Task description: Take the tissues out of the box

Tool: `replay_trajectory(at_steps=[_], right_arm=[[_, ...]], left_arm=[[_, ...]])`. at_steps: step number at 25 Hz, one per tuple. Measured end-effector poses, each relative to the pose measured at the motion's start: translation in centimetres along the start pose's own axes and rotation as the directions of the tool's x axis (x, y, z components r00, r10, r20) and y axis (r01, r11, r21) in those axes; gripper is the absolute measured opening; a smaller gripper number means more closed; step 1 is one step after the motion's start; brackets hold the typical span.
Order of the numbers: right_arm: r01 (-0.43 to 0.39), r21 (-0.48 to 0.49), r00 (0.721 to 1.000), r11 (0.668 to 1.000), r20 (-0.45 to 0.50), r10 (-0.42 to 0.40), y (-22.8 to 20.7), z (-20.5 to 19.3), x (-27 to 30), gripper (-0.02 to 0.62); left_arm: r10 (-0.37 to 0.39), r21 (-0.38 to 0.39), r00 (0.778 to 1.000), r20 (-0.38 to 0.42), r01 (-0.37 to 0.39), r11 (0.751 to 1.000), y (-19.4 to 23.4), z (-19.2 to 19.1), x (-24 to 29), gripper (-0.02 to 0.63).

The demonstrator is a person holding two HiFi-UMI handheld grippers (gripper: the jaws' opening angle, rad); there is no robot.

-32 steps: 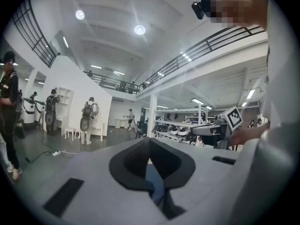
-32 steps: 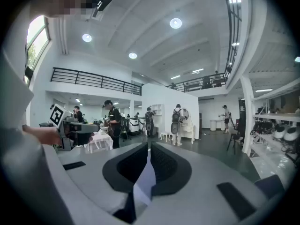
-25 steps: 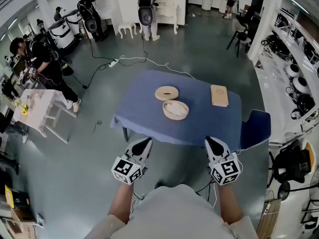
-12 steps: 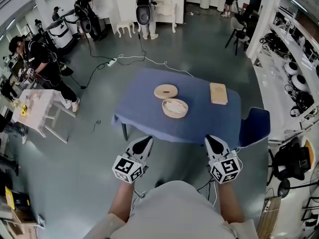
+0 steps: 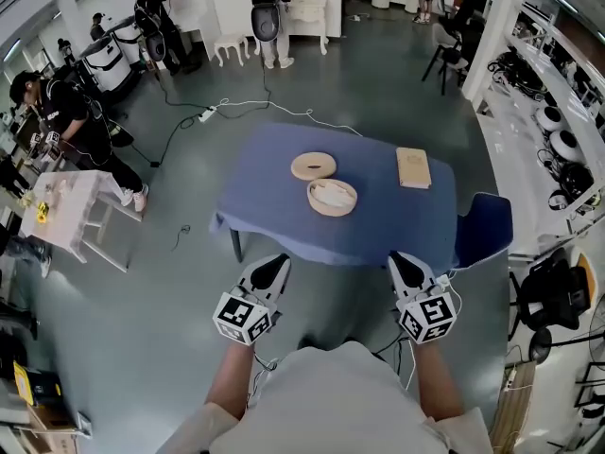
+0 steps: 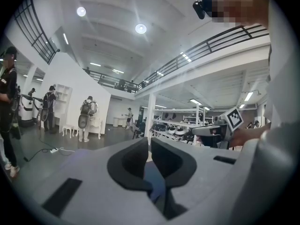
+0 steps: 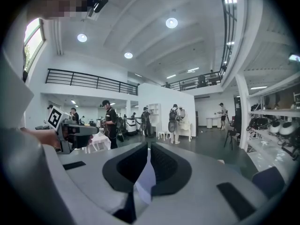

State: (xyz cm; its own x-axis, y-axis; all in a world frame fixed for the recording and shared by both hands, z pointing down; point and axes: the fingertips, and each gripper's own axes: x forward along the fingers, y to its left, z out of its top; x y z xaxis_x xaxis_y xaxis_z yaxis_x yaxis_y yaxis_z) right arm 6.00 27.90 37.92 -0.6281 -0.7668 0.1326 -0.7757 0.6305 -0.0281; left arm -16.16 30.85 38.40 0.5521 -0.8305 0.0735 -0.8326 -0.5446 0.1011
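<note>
In the head view, the box (image 5: 332,198) is sitting open near the middle of the blue-draped table (image 5: 274,211). It is round, shallow and made of pale wood, with white tissues (image 5: 331,195) lying crumpled inside. Its flat round lid (image 5: 326,166) is lying just beyond it, and a pale rectangular board (image 5: 413,167) is resting toward the table's right end. A blue chair (image 5: 484,233) is standing by the near right corner. The left gripper (image 5: 272,267) and the right gripper (image 5: 401,264) are hovering side by side short of the table's near edge, well apart from the box, over the grey-green floor (image 5: 142,291). Further off, people in black (image 5: 71,112) are standing among white furniture, and a cable (image 5: 236,112) is trailing across the floor.

In the left gripper view, the left gripper's jaws have just been easing apart and are standing a sliver apart with nothing between them. Only a strip of the table's blue is showing low in the gap, and I cannot make out the box here. The right gripper is floating level off to the side. Behind it a white hall is opening out under a railed balcony (image 6: 225,36) and round ceiling lights (image 6: 140,28).

In the right gripper view, the right gripper's jaws are meeting at their tips, gripping nothing. The left gripper is hanging to the side, and people are gathering by white shelves (image 7: 154,111) beyond it.
</note>
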Motion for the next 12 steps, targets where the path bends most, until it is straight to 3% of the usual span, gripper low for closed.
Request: replay_trajectory(at_steps=[12], right_arm=[[0.041, -0.002, 0.999, 0.999, -0.009, -0.041, 2.4, -0.1, 0.9, 0.044]], left_arm=[[-0.049, -0.012, 0.999, -0.012, 0.048, 0.999, 1.8, -0.6, -1.6, 0.084]])
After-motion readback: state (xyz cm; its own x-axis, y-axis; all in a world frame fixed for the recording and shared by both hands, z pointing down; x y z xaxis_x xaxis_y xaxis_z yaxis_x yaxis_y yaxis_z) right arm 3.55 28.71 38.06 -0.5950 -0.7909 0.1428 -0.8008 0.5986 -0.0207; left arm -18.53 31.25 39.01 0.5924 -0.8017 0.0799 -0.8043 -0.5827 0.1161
